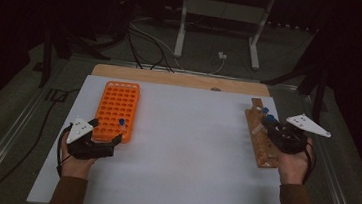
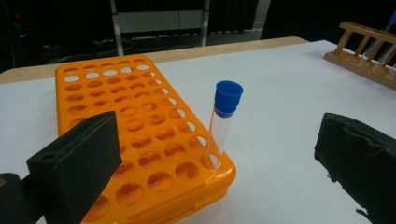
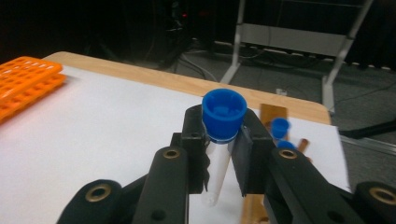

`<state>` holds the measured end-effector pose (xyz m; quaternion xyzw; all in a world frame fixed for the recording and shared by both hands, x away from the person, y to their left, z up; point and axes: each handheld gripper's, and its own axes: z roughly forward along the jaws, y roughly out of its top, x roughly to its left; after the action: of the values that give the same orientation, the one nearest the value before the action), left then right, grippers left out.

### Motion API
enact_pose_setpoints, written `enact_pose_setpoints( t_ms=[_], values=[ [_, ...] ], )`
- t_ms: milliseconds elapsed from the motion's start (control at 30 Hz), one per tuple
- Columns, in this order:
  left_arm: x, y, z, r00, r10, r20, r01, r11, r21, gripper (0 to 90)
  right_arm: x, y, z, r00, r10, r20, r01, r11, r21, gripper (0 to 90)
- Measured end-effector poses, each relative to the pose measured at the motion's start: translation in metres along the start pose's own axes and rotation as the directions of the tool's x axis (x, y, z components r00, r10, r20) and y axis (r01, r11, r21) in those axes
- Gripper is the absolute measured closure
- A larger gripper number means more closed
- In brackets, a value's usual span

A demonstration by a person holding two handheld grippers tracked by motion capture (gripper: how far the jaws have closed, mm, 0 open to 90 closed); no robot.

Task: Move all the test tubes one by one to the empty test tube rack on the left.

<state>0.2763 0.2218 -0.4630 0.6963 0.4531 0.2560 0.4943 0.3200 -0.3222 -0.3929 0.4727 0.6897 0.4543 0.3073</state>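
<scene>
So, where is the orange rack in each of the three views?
High view: orange rack, left of centre.
Left gripper view: orange rack, centre-left, close up.
Right gripper view: orange rack, far left edge.
Shared landmark: wooden rack.

We see a white table (image 1: 184, 152) with a strip of bare wood along its far edge. An orange rack (image 1: 117, 110) full of round holes lies flat on the table. Well apart from the orange rack, near the other side of the table, lies a brown wooden rack (image 1: 260, 140). Between them the table top is plain white.
</scene>
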Motion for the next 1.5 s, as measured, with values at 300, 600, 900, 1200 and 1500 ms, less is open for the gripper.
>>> enact_pose_setpoints(
  t_ms=[300,600,900,1200,1500],
  values=[
    [-0.004,0.004,-0.002,1.0000,0.000,0.005,0.000,0.9999,-0.013,1.2,0.022,0.002,0.014,0.9980,-0.019,-0.061,0.020,0.9998,0.009,76.0],
    [-0.010,0.005,0.000,0.9998,0.014,0.016,-0.014,0.9998,-0.014,1.3,0.049,0.001,0.028,0.9905,-0.052,-0.127,0.057,0.9979,0.032,76.0],
    [-0.017,0.009,0.000,0.9992,0.036,0.017,-0.036,0.9989,-0.030,1.3,0.073,0.003,0.040,0.9790,-0.065,-0.194,0.074,0.9965,0.040,76.0],
    [-0.031,0.015,0.001,0.9970,0.070,0.032,-0.069,0.9967,-0.044,3.3,0.105,0.007,0.050,0.9592,-0.088,-0.269,0.103,0.9937,0.043,75.9],
    [-0.052,0.018,0.014,0.9904,0.098,0.097,-0.096,0.9951,-0.023,4.2,0.136,0.010,0.058,0.9344,-0.113,-0.338,0.137,0.9895,0.046,75.9]
  ],
)
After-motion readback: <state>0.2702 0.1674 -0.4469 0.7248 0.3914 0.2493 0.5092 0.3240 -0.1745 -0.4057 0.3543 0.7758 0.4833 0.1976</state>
